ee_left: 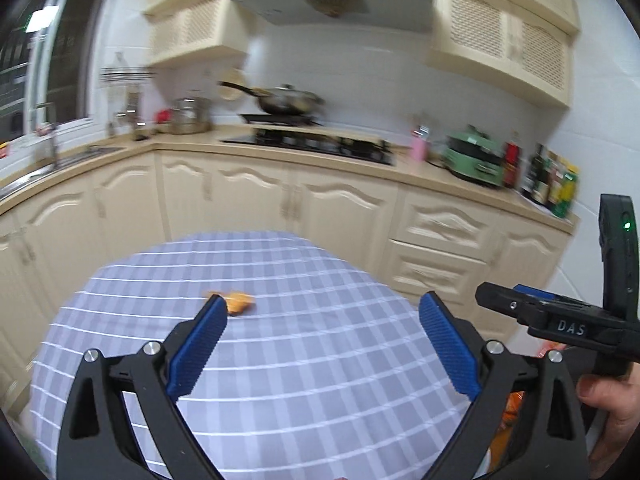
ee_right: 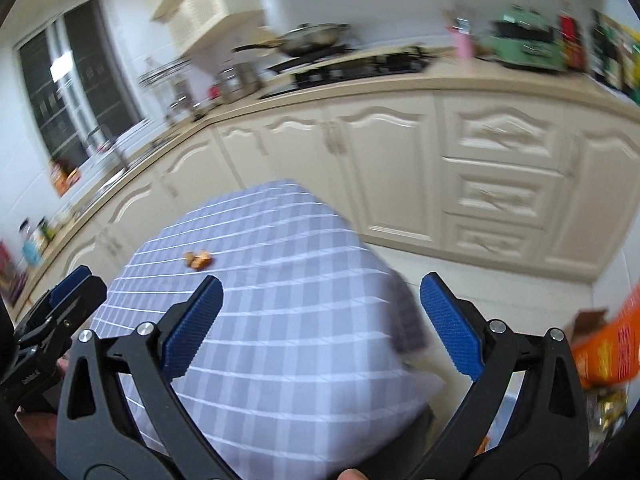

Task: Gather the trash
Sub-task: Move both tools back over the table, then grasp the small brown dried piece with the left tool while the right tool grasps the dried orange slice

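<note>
A small orange scrap of trash (ee_left: 239, 303) lies on the checked purple tablecloth (ee_left: 304, 344); it also shows in the right wrist view (ee_right: 197, 260). My left gripper (ee_left: 323, 305) is open and empty above the table, its left fingertip just in front of the scrap. My right gripper (ee_right: 321, 286) is open and empty over the table's right part, well short of the scrap. The right gripper shows at the right edge of the left wrist view (ee_left: 560, 316), and the left gripper at the left edge of the right wrist view (ee_right: 68, 292).
Cream kitchen cabinets (ee_left: 344, 208) stand behind the table, with a hob and pan (ee_left: 288, 108), a green cooker (ee_left: 476, 156) and bottles (ee_left: 552, 180) on the counter. An orange carton (ee_right: 608, 348) with trash stands on the floor right of the table. A sink (ee_left: 48, 168) is at the left.
</note>
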Demonstrator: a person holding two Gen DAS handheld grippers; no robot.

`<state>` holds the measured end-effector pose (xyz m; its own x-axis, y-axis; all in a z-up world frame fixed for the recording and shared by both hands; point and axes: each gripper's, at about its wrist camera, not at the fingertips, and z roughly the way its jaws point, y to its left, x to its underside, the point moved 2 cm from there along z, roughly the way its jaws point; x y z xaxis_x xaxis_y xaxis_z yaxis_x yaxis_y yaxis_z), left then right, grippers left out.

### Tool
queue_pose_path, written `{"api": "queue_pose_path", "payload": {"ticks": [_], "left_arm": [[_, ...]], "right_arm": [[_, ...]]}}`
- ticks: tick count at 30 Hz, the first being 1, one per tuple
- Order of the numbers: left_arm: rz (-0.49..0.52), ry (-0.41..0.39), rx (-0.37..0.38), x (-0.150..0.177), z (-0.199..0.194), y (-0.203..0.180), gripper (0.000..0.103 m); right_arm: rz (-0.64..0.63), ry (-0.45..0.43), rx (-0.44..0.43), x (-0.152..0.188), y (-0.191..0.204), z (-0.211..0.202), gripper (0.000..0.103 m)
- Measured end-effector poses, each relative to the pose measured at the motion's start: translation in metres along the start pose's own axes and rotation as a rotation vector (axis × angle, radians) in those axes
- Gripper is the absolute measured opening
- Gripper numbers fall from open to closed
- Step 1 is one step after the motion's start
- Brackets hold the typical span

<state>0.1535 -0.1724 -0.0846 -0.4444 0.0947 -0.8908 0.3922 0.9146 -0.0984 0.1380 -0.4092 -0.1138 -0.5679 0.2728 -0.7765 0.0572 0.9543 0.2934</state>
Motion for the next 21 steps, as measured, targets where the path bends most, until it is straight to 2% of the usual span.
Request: {"api": "queue_pose_path", "payload": {"ticks": [4,8,14,17,19,21], "left_arm": [[-0.049,-0.011,-0.073,-0.004,-0.002,0.047,0.095],[-0.056,-0.001,-0.147,-0.004,0.005,0.084,0.095],[-0.052,0.052,-0.219,0.0,0.032,0.127,0.095],[-0.047,0.081,-0.278,0.004,0.052,0.153,0.095],[-0.071,0.104,-0.286,0.009,0.065,0.167,0.095],[-0.103,0.124,-0.281,0.015,0.076,0.18,0.095]], "right_arm": [[-0.084,0.044,-0.032,-0.01,0.048,0.041,0.097],[-0.145,0.096,-0.042,-0.011,0.083,0.084,0.097],[-0.214,0.175,-0.048,-0.003,0.114,0.142,0.097],[-0.252,0.228,-0.055,0.004,0.129,0.172,0.097],[-0.287,0.258,-0.047,0.007,0.138,0.189,0.097],[-0.31,0.28,-0.05,0.011,0.143,0.203,0.092]]}}
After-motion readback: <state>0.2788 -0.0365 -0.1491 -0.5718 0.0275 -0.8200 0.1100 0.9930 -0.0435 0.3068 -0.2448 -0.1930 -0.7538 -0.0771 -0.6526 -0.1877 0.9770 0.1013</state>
